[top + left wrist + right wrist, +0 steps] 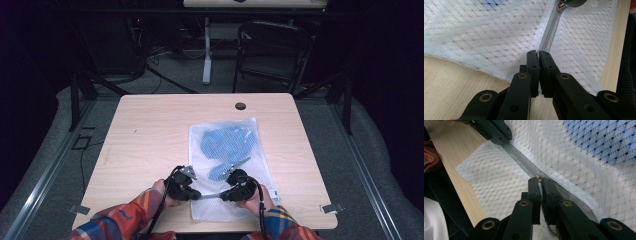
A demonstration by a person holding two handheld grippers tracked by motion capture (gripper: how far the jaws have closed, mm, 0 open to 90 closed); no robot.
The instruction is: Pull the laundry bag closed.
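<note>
Left gripper point(538, 53) pinches white mesh laundry bag's point(202, 137) grey zipper tape point(550, 30), right gripper point(539, 180) pinches small metal zipper pull point(539, 178); zipping looks partway done.

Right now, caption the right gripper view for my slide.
Right gripper shut on the zipper pull of a white mesh bag.

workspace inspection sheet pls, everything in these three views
surface: pale wooden table, dark round port near its far edge
job's things: white mesh bag lying flat, blue cloth inside; grey zipper along its near end
clutter: nothing seen
grippers: left gripper shut on zipper tape; right gripper shut on zipper pull
cables: black cable trails from left gripper
surroundings: dark folding chair, floor cables behind
</note>
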